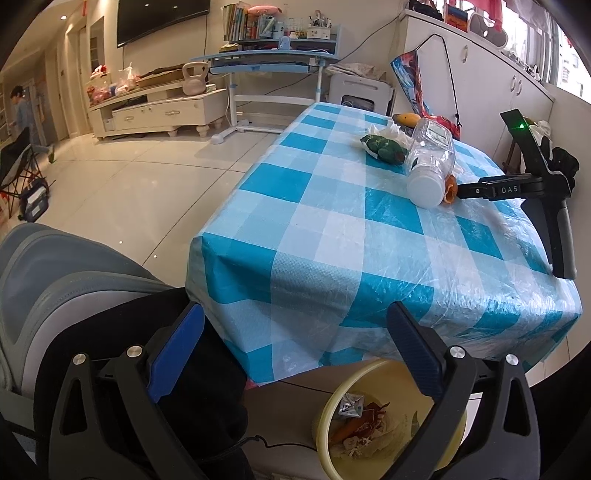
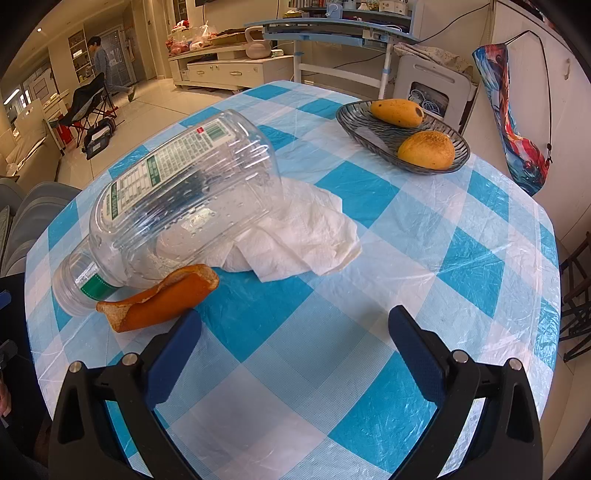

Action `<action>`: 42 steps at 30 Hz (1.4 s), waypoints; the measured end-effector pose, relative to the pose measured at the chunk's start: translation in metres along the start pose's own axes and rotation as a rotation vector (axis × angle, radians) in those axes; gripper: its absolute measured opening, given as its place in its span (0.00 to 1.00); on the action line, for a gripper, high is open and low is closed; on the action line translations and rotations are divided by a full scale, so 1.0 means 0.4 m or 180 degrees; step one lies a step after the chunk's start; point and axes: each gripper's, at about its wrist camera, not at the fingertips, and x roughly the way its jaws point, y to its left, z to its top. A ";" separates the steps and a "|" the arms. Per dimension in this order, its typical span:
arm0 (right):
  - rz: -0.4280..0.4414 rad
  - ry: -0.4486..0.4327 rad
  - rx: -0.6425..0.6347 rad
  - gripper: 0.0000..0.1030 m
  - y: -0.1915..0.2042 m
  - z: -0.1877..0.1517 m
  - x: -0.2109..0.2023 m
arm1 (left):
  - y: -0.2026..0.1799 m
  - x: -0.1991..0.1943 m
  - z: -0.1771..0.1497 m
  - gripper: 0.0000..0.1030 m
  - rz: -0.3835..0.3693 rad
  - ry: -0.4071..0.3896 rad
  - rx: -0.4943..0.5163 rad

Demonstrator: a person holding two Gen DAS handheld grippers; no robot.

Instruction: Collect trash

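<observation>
We see right gripper (image 2: 293, 328) wide open, empty; orange peel (image 2: 162, 301) just beside its left finger. Left gripper (image 1: 295, 332) agape, empty, above bin (image 1: 325, 410).

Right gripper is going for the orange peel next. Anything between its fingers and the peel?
Nothing visible. The right gripper is open over bare tablecloth, and the orange peel lies just ahead of its left finger. The plastic bottle sits right behind the peel, apparently touching it, so approach low.

A home living room: wall television (image 1: 162, 18), low cabinet (image 1: 159, 110), child's desk (image 1: 266, 61).
</observation>
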 end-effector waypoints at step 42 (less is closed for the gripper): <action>-0.0002 -0.0002 0.0001 0.94 0.001 -0.001 -0.001 | -0.001 -0.005 0.002 0.93 -0.0034 -0.0021 -0.0034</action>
